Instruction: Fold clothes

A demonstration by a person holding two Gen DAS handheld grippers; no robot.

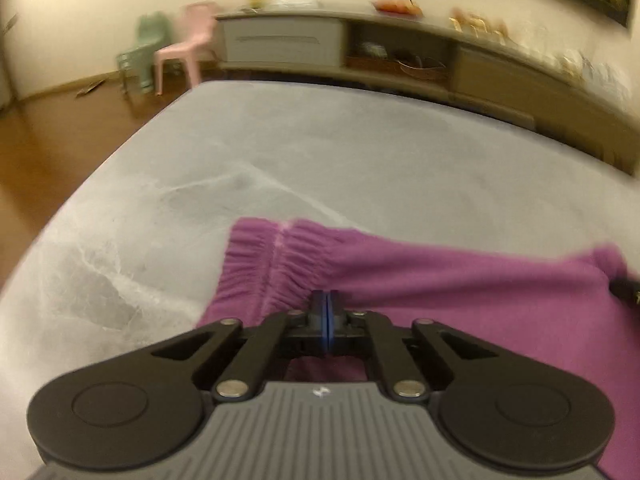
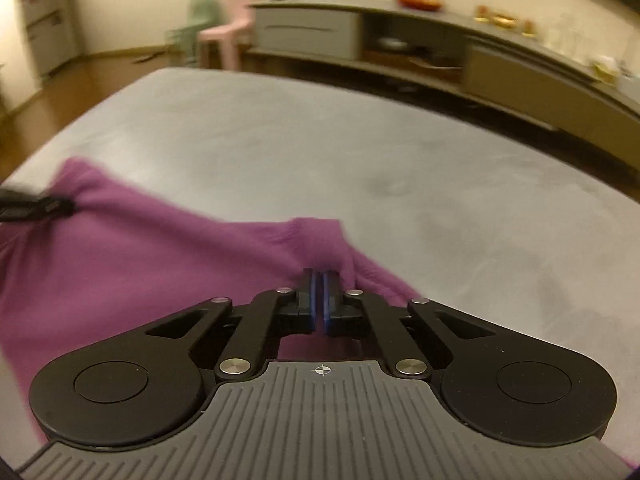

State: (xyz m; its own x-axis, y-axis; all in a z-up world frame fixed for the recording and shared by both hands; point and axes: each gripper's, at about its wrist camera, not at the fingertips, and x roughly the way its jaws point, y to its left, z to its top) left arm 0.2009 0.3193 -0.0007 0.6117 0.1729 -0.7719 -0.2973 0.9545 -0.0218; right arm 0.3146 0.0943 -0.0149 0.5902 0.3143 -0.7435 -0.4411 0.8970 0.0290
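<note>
Pinching one purple garment (image 1: 420, 280), two grippers

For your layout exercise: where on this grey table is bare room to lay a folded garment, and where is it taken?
Free: the far half of the grey table, between the purple garment and the edge facing the low cabinet; also the strip left of the garment's gathered waistband. Crowded: the near side, where the garment lies under both hand-held grippers.
</note>
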